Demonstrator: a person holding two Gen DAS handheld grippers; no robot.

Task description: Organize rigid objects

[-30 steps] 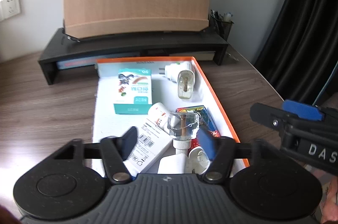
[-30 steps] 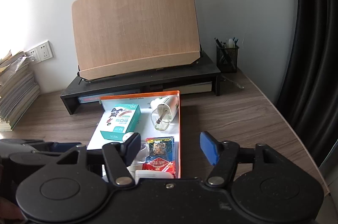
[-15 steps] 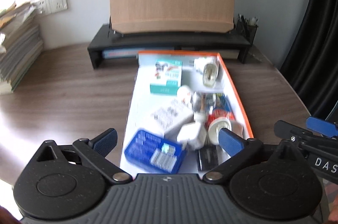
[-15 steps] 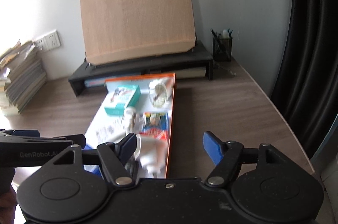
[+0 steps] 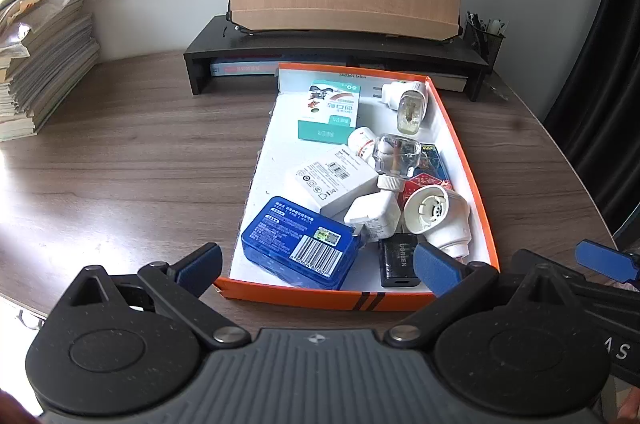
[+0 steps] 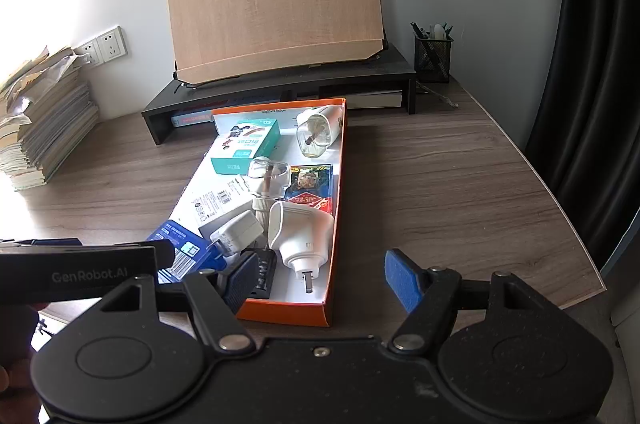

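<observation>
The orange box [image 5: 478, 192] on the desk [image 5: 140, 152] holds one blue case [image 5: 300, 242], one teal carton [image 5: 330, 110] and two white plug-in vaporizers [image 5: 438, 218]. The jaws of the left gripper [image 5: 316, 264] and the right gripper [image 6: 320, 282] stand apart, empty.

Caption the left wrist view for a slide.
Open left gripper poised before an orange box packed with a blue case, chargers and cartons.

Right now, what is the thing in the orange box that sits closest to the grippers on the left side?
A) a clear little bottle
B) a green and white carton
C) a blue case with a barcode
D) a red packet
C: the blue case with its barcode label lies in the near left corner of the orange box, while the green and white carton sits at the far end.
</observation>
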